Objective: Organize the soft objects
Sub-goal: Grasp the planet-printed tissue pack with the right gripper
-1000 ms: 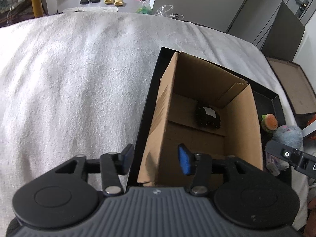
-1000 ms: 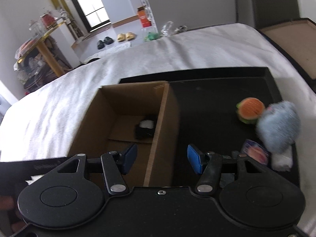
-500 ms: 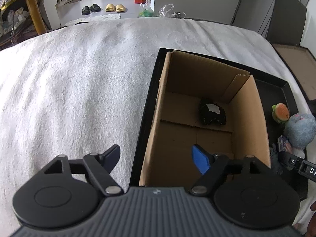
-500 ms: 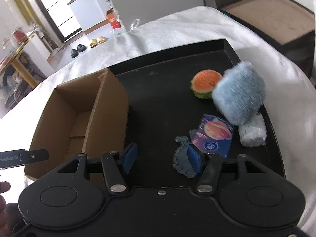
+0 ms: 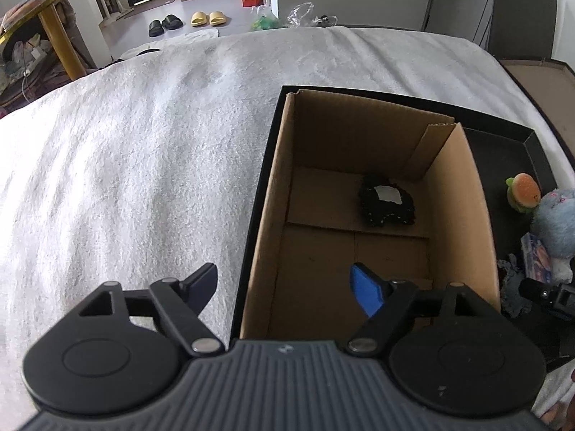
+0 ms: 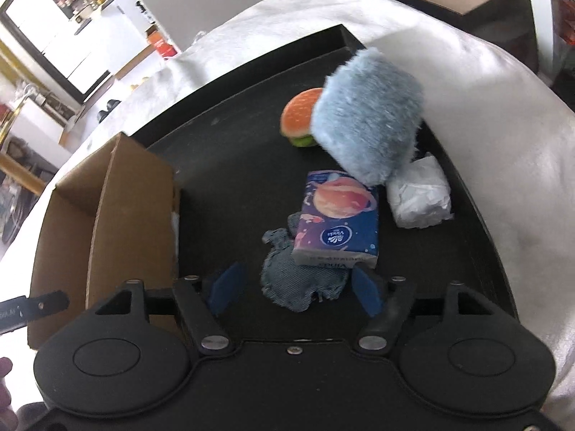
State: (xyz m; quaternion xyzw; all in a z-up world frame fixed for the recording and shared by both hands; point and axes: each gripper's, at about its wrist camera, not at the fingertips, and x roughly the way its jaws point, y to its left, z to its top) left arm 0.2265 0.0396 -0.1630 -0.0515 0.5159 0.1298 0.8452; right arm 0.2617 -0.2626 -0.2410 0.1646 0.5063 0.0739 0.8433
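An open cardboard box [image 5: 456, 194] stands at the left end of a black tray [image 6: 230, 165] and holds a black soft item [image 5: 386, 203]. My left gripper [image 5: 284, 287] is open and empty, straddling the box's near left wall. My right gripper [image 6: 293, 287] is open and empty, just above a denim fabric piece [image 6: 298, 280]. A purple tissue pack [image 6: 337, 222] lies partly on the denim. Behind it are a fluffy blue plush [image 6: 370, 122], a burger toy [image 6: 300, 115] and a white wrapped wad [image 6: 420, 194].
The tray lies on a white towel-covered bed [image 5: 143, 151]. A brown board in a dark frame [image 5: 535, 75] sits off the bed's far right. Slippers [image 5: 208, 18] and a yellow-legged table [image 5: 54, 36] stand on the floor beyond.
My right gripper has swung right from the box to the loose items and opened wider over the denim piece. My left gripper has opened wide and pulled back slightly from the box.
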